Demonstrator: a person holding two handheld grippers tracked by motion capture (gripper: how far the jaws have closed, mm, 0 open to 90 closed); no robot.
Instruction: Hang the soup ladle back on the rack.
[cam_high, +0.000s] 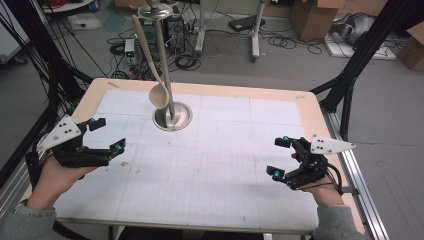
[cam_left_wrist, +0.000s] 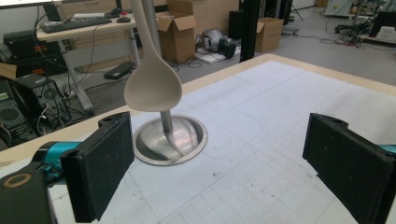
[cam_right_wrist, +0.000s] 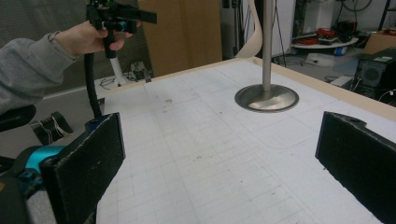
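A metal stand with a round base (cam_high: 172, 117) and a slanting pole rises from the back middle of the white grid mat (cam_high: 220, 165). From its top hangs a beige spoon (cam_high: 159, 95), bowl down, just above the base. My left gripper (cam_high: 105, 134) stands open at the mat's left edge, nothing between its fingers. At the right edge my right gripper (cam_high: 280, 157) is open and holds nothing. In the left gripper view the spoon (cam_left_wrist: 153, 86) and base (cam_left_wrist: 170, 140) lie ahead of the open left gripper (cam_left_wrist: 224, 168). The right gripper view has the base (cam_right_wrist: 266, 98) far beyond the open right gripper (cam_right_wrist: 222, 163).
The wooden table rim (cam_high: 310, 107) frames the mat. Black frame posts (cam_high: 360, 55) stand at the right and left. Cardboard boxes (cam_high: 312, 17), cables and computers lie on the floor behind. In the right gripper view, the other hand holds the left gripper (cam_right_wrist: 116, 16).
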